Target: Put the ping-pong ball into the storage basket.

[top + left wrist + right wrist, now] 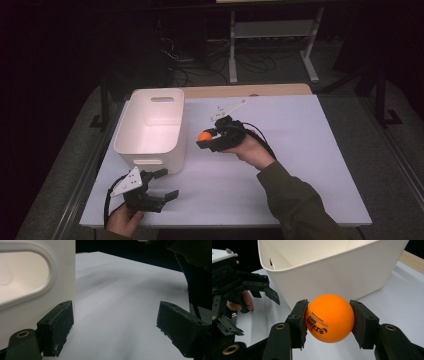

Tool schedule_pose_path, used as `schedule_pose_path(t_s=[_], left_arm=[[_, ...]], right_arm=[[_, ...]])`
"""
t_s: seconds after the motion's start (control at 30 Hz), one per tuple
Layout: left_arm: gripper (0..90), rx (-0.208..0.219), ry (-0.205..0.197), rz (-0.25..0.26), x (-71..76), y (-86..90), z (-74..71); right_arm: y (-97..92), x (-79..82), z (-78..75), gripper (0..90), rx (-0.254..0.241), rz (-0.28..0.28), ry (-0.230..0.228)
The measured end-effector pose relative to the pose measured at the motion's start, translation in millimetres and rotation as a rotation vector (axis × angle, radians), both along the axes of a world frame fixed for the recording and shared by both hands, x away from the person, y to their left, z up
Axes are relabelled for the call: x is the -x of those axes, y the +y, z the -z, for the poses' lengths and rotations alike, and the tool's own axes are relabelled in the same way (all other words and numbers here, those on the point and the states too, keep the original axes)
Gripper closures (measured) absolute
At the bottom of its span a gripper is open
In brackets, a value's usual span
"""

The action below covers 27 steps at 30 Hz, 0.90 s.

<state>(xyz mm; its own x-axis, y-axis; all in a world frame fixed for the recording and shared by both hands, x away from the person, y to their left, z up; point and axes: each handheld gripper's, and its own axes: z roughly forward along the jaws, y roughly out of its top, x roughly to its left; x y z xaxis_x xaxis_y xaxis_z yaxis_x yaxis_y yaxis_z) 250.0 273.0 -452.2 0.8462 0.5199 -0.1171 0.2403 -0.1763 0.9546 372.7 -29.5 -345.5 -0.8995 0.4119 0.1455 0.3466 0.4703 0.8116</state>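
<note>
An orange ping-pong ball (329,317) with dark lettering sits between the two black jaws of my right gripper (329,320), which is shut on it. In the high view the ball (204,135) and right gripper (206,138) hang a little above the white table (300,165), just right of the white bin (152,125). The bin's side wall (337,267) stands close behind the ball. My left gripper (166,184) rests near the table's front left edge with its jaws wide open and nothing between them; the bin's handle end (32,277) is at its left.
The bin stands at the table's left, open side up, and looks empty inside. A wooden strip (245,90) runs along the table's far edge. Beyond it, on the dark floor, are a white rack (272,35) and cables.
</note>
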Motion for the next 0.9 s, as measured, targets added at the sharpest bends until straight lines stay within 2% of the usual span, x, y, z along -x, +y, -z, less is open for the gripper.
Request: schedule_pose_path(t_s=[0.47,0.9], left_arm=[[13.9,0.003,0.0,0.0,0.1,-0.1,0.1],[13.9,0.003,-0.001,0.0,-0.4,0.2,0.1]], right_arm=[[10.2,-3.7,-19.2,49.4,-0.01,-0.019,-0.012],[17.5,-5.0,-30.2,49.4,-0.017,-0.031,-0.023]])
